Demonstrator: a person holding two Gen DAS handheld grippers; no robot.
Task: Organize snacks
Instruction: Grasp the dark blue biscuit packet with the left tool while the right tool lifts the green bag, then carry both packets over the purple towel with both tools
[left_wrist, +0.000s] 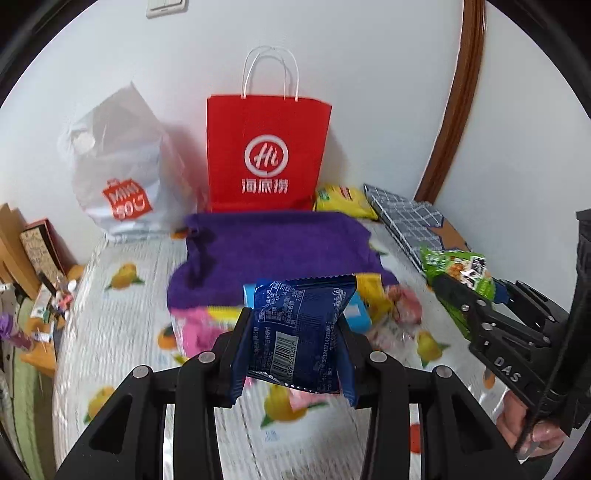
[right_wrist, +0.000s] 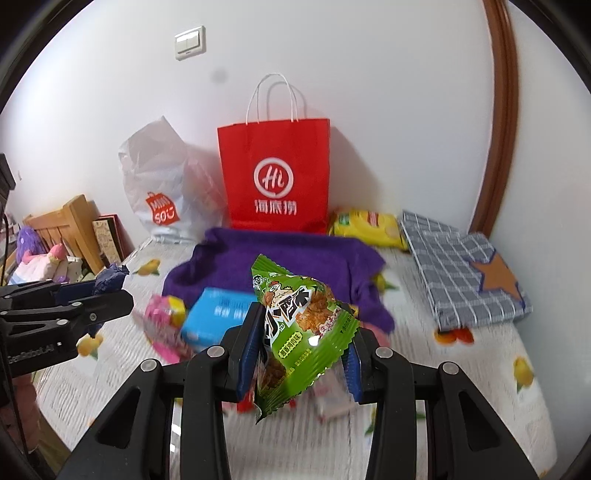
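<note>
My left gripper is shut on a dark blue snack packet, held above the bed with its barcode side facing the camera. My right gripper is shut on a green snack packet, also lifted off the bed. Off to the right in the left wrist view, the right gripper shows with the green packet. The right wrist view has the left gripper at the left edge, the blue packet in it. Below lie a light blue box, pink and yellow packets and a yellow chip bag.
A red paper bag stands upright against the white wall, a white plastic shopping bag to its left. A purple towel lies before them on the fruit-print bedsheet. A grey checked cushion lies at right, a wooden headboard at left.
</note>
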